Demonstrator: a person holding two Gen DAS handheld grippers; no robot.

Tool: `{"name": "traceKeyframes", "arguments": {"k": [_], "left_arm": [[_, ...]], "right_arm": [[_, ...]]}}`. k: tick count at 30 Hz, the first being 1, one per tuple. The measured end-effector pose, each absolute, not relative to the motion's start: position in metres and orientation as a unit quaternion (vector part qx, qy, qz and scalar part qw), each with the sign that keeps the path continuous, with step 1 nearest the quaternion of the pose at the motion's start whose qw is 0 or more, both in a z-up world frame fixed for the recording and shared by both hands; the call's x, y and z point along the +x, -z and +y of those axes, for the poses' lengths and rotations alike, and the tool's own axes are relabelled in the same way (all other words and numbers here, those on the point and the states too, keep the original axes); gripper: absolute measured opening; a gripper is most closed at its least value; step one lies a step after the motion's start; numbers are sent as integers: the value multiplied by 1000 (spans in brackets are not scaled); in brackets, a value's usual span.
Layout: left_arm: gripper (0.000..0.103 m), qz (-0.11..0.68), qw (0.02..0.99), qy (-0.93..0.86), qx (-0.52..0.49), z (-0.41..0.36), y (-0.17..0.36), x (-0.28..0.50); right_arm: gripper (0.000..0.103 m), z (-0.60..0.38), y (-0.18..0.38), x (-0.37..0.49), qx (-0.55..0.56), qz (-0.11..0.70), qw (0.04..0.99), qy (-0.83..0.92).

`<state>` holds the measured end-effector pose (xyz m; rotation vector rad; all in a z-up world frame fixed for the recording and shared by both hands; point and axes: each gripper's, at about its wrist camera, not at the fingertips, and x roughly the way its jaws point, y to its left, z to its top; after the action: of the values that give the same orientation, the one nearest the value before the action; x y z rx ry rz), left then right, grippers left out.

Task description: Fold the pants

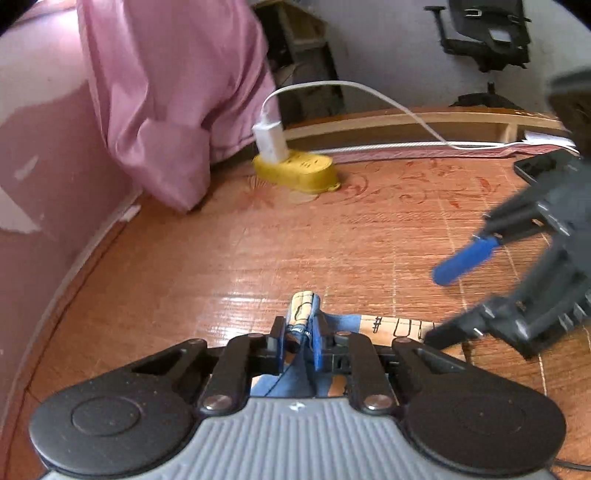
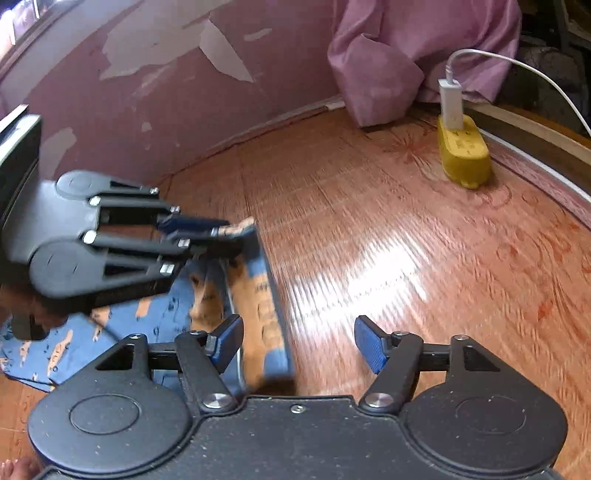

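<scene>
The pants [image 2: 162, 317] are small, blue with tan printed patches and a tan waistband, lying on the wooden floor at the lower left of the right wrist view. My left gripper [image 1: 300, 332] is shut on a bunched tan-and-blue edge of the pants [image 1: 303, 308]; the same gripper [image 2: 218, 230] shows from the side in the right wrist view, pinching that edge. My right gripper [image 2: 298, 345] stands open just right of the waistband, nothing between its blue pads. It [image 1: 439, 306] enters the left wrist view from the right, its fingers spread apart.
A yellow power strip [image 1: 297, 172] with a white charger and cable sits on the floor near a hanging pink curtain [image 1: 166, 96]. A peeling pink wall [image 2: 147, 81] borders the floor. A low wooden ledge [image 1: 424, 123] and a black office chair [image 1: 487, 33] lie beyond.
</scene>
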<state>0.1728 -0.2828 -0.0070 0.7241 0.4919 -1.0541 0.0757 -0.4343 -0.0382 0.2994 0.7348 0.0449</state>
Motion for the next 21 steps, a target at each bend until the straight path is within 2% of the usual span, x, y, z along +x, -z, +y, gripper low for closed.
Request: {"name": "traceKeyframes", "arguments": {"k": [8,13,16,21], "left_arm": [[16,155,774,501,354,-246,-14,146],[16,151,775,499,358,-229,-16,141],[16,152,776,497,359,-230,-12,141],[16,161,779,496,348,-254,-4,157]], "right_arm": [[67,-457,40,91,197,363,899,-146],[56,-460,51,102,223,373,885,-166],[45,-464,58,106,244,385,878,-148],[37,-462,55,98,218,390,887,-117]]}}
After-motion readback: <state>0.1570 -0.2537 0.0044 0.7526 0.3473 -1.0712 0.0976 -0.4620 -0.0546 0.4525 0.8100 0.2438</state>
